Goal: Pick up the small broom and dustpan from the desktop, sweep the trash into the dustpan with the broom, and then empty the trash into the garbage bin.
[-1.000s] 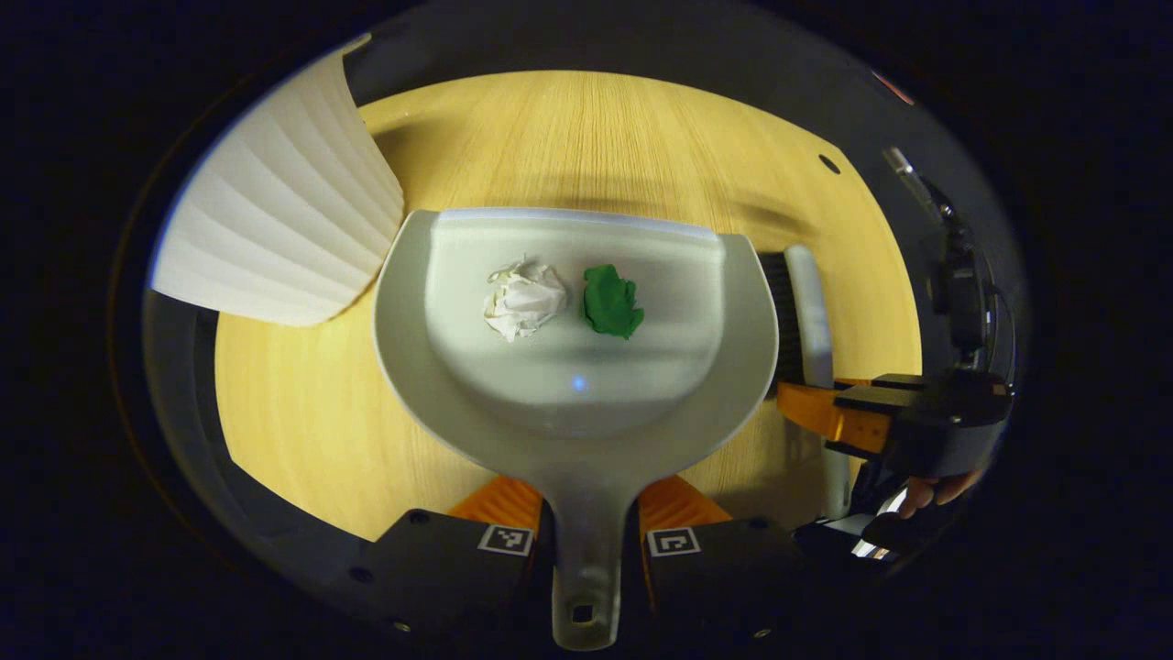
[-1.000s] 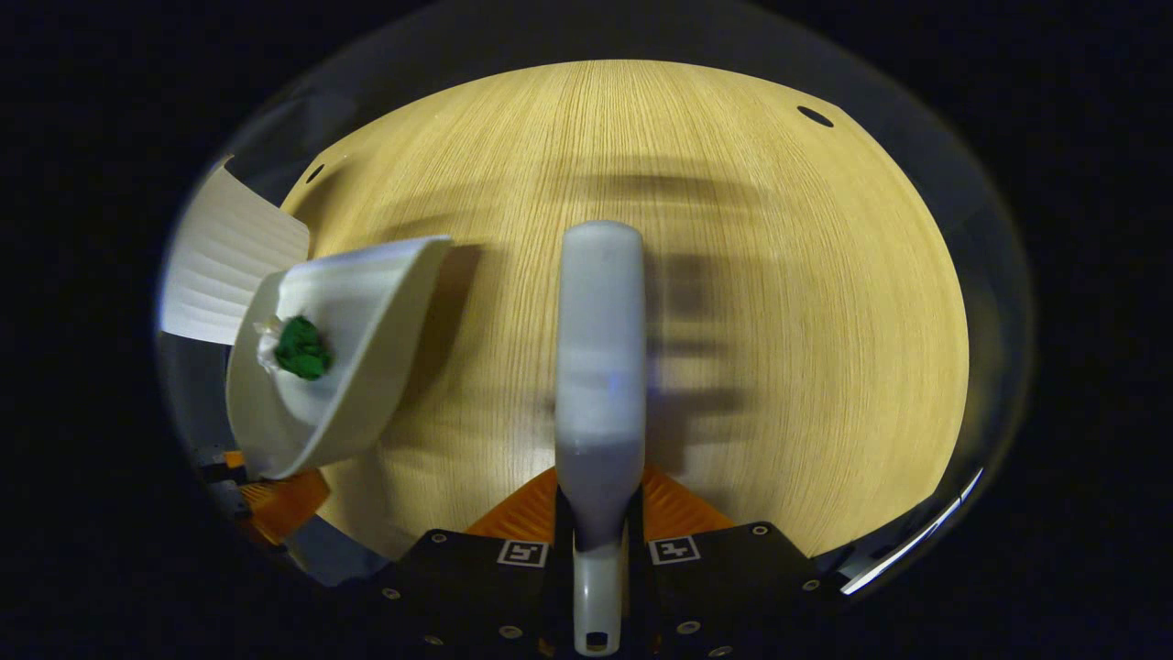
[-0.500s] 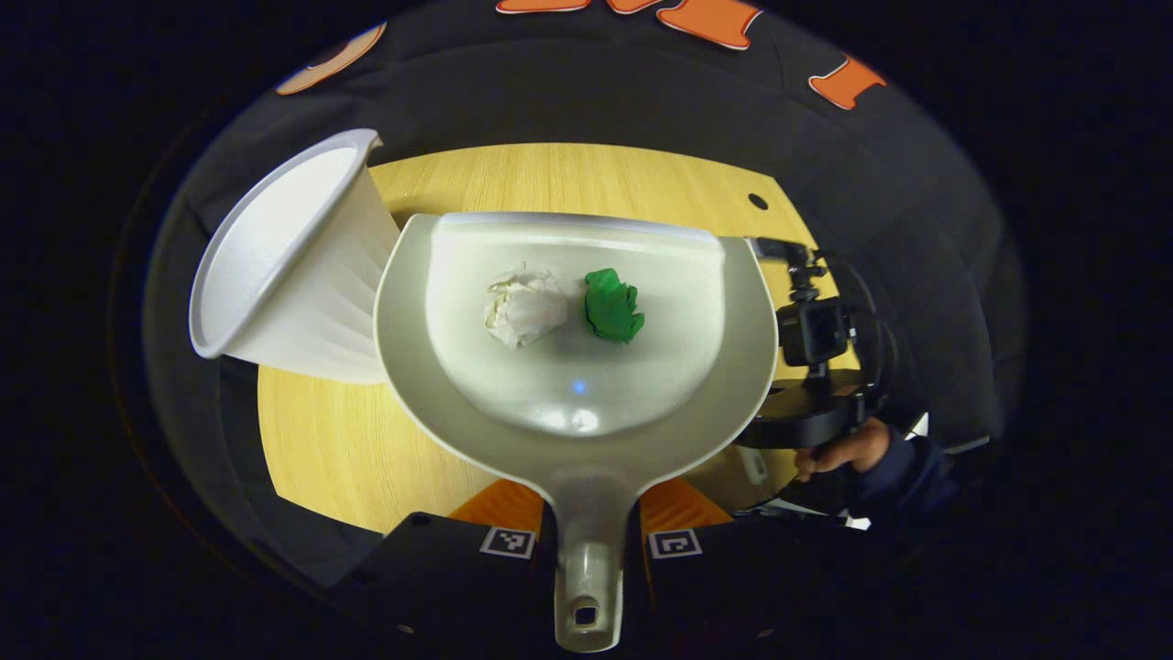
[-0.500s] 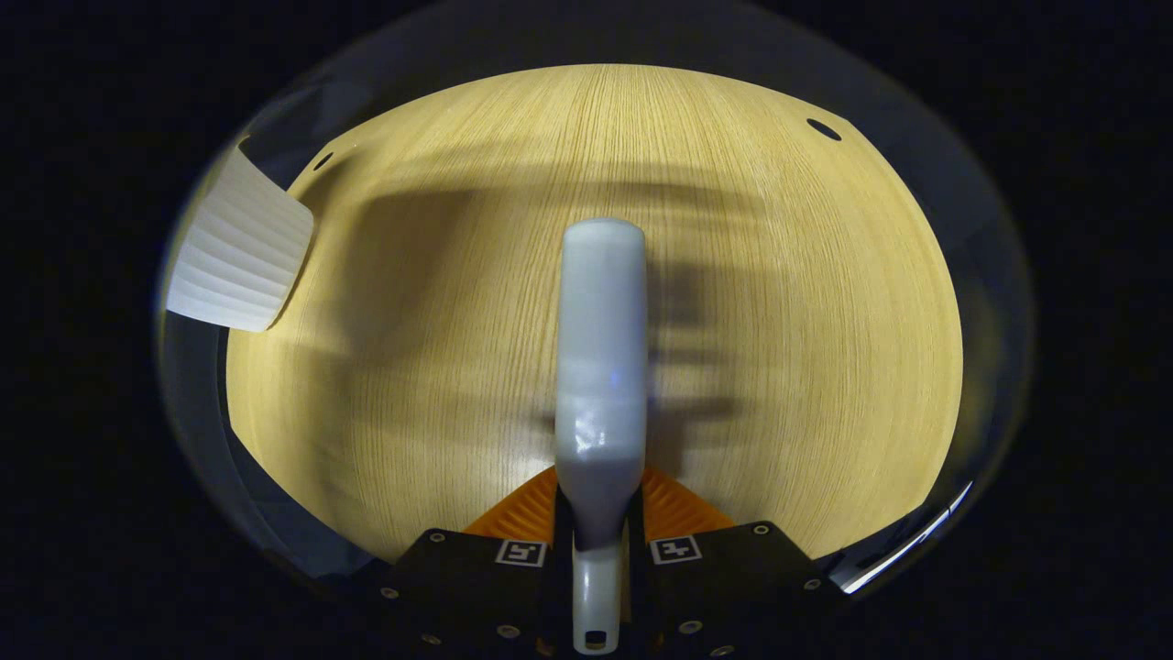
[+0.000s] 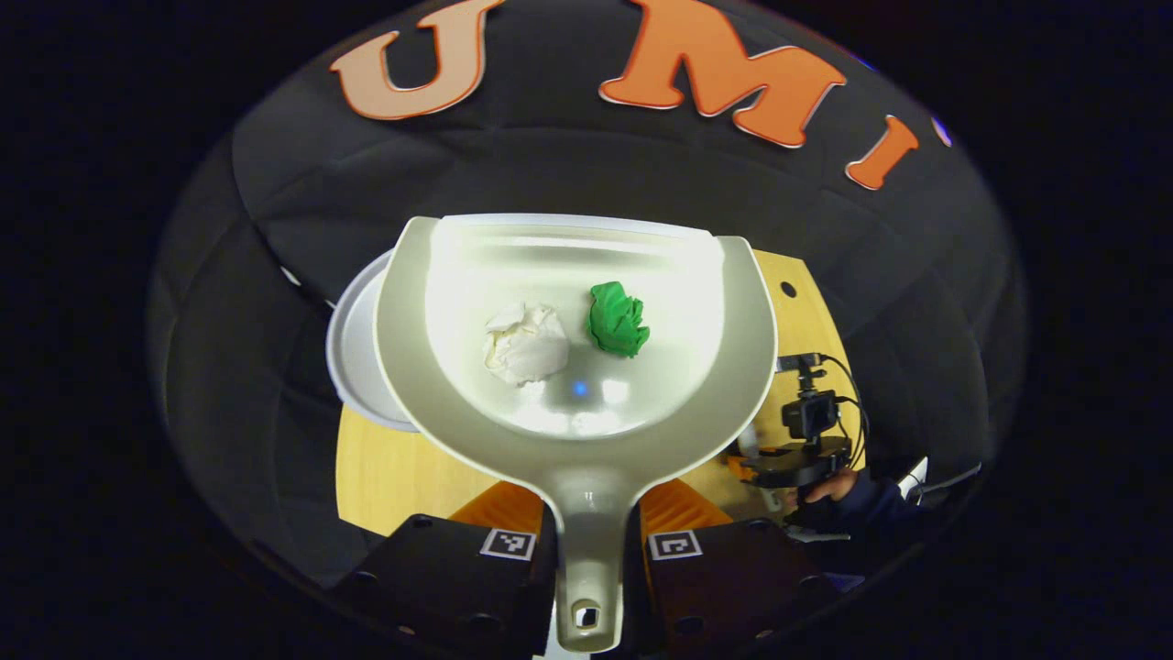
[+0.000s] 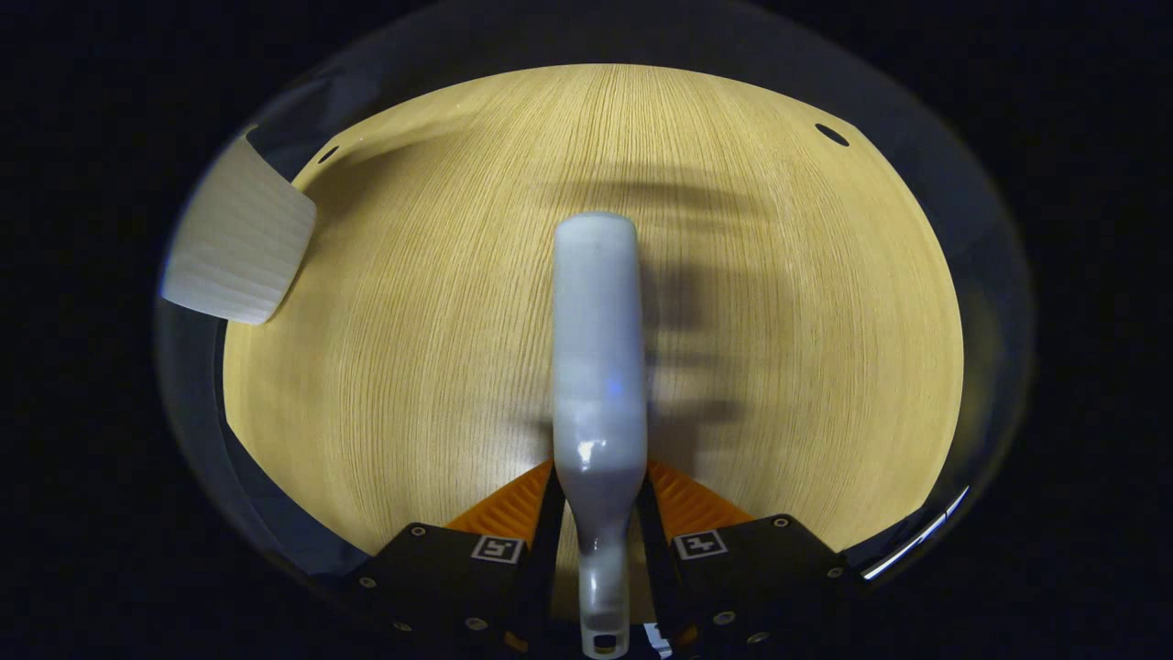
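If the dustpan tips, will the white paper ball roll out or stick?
The white paper ball will probably roll or slide out: it lies loose on the dustpan, whose inside looks smooth and glossy. Crumpled paper is likely very light, so it may tumble unevenly, as may the green wad beside it.

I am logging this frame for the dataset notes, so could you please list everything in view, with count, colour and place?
Dustpan: one, pale grey, lifted, its handle between the left gripper's fingers.
Paper ball: one, white, in the dustpan.
Green wad: one, green, in the dustpan, right of the paper ball.
Garbage bin: one, white, ribbed, rim showing behind the dustpan's left edge.
Broom: one, light grey back, above the desktop.
Desktop: one, light wood, below.
Left gripper: black and orange, shut on the dustpan's handle.
Right gripper: black and orange, fingers either side of the broom's handle, slightly apart.
Hand: one, dark sleeve, holding the right gripper.
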The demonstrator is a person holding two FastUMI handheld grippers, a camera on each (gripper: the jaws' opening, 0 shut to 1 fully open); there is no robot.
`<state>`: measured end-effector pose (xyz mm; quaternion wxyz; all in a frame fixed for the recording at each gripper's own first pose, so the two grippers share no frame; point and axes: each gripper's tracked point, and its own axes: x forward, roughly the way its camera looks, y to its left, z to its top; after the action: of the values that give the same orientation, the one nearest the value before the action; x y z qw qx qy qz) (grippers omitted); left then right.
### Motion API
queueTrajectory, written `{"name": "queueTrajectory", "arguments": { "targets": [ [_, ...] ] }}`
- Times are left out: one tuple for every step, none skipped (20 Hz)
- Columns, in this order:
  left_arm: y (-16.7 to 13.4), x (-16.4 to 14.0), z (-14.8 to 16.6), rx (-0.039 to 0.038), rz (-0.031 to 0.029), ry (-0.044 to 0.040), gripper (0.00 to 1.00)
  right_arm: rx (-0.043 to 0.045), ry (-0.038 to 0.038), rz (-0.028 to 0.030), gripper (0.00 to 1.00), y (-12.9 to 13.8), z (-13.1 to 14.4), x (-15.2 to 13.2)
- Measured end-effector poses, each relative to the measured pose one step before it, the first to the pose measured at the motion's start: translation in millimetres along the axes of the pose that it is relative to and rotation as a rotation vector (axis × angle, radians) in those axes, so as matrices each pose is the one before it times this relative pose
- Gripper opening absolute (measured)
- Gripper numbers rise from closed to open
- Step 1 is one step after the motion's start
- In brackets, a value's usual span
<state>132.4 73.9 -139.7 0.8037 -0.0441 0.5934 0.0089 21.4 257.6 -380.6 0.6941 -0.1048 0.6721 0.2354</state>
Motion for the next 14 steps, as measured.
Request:
{"name": "queueTrajectory", "arguments": {
  "targets": [
    [16.91, -1.47, -1.23, -0.02050, 0.02657, 0.00383, 0.30, 0.00348, -0.00718, -0.00272, 0.46, -2.12, 1.50, -0.25],
    [15.22, 1.54, 0.40, -0.01023, 0.03519, 0.00676, 0.31, 0.00686, -0.00476, 0.00171, 0.47, -1.24, 1.57, -1.10],
    [16.36, 2.02, 0.91, -0.01056, 0.03935, -0.00214, 0.31, 0.00805, -0.00453, 0.00097, 0.50, -0.39, 1.20, 0.47],
    [14.01, -2.95, 3.65, 0.00020, 0.03508, 0.00301, 0.30, 0.00676, -0.00190, 0.00310, 0.54, -0.97, 1.04, -1.15],
    [6.69, -0.19, 1.50, 0.00933, 0.02842, -0.00080, 0.30, 0.00454, -0.00098, 0.00061, 0.59, 1.40, -0.39, 0.48],
    [9.07, 1.95, 0.65, 0.01189, 0.03349, 0.00440, 0.30, 0.00231, 0.00165, 0.00353, 0.60, -0.20, 0.05, -0.45],
    [10.88, 2.44, -2.15, 0.02595, 0.03019, 0.00919, 0.31, -0.00087, -0.00024, 0.00115, 0.64, -0.06, 0.35, -1.39],
    [3.51, 1.08, -0.74, 0.01884, 0.02932, 0.00624, 0.30, -0.00256, -0.00159, 0.00325, 0.65, 1.36, -0.36, 0.15],
    [9.84, -2.73, -1.89, 0.03430, 0.02682, 0.00746, 0.30, -0.00243, -0.00157, 0.00061, 0.68, -0.15, -0.23, -1.30],
    [9.49, 0.91, 1.67, 0.02897, 0.02973, 0.00269, 0.30, -0.00123, -0.00451, 0.00318, 0.68, 0.26, 0.56, 0.02],
    [12.73, 0.68, 0.42, 0.03266, 0.03333, 0.00131, 0.30, -0.00247, -0.00042, 0.00391, 0.69, 1.68, -0.12, -1.66],
    [8.44, 1.54, -2.13, 0.03504, 0.03356, 0.00981, 0.30, 0.00025, 0.00044, 0.00442, 0.60, 0.98, -0.43, -0.58],
    [5.75, 0.53, 1.17, 0.04192, 0.03619, 0.00720, 0.30, -0.00011, -0.00066, 0.00447, 0.70, 0.37, 0.14, -0.39],
    [5.11, 1.07, -0.34, 0.04675, 0.03504, 0.01189, 0.30, 0.00299, -0.00128, 0.00176, 0.61, -0.82, 0.17, -1.01]
  ]
}}
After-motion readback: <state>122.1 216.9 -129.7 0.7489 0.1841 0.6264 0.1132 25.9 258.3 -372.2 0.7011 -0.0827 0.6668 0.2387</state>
